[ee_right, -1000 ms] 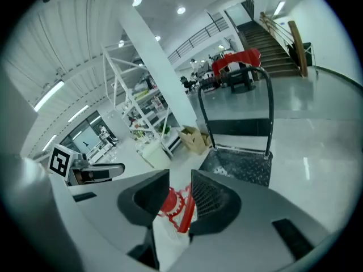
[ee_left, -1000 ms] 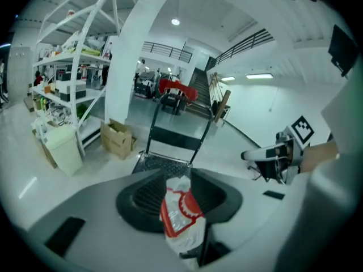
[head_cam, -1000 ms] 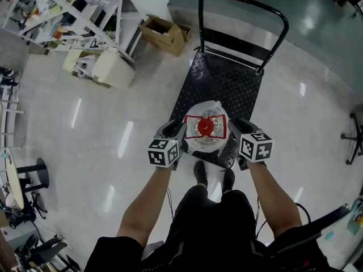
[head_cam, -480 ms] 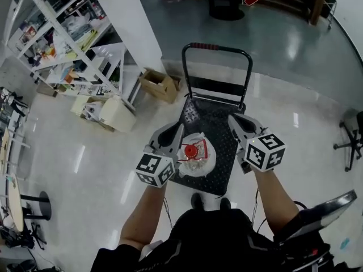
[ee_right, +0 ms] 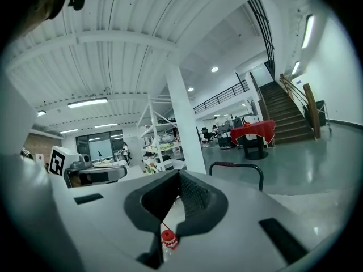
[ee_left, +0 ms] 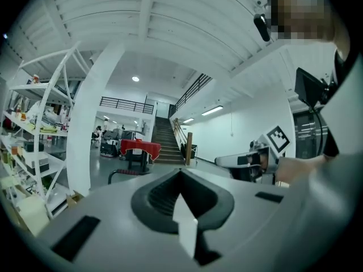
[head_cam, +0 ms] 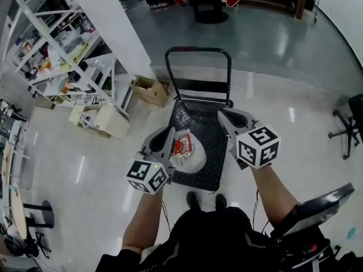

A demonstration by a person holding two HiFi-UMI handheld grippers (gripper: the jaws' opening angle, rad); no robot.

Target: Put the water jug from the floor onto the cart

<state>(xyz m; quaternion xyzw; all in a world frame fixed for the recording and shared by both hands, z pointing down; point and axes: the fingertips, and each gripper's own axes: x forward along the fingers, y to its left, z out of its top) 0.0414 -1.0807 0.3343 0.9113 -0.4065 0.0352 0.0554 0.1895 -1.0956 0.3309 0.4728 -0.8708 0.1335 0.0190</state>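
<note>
Jug [head_cam: 186,147] sits on the near end of the cart [head_cam: 199,115], below and between the two claws. It is just beside the left claw [head_cam: 166,137] and a little apart from the right claw [head_cam: 226,119]. Both claws have just been closing. They are fully closed with nothing in them, held above the cart's deck. Beyond the claw tips rises the cart's handle [head_cam: 198,50]. Left of the left claw are a cardboard box [head_cam: 148,90] on the floor and white shelves [head_cam: 51,55].
</note>
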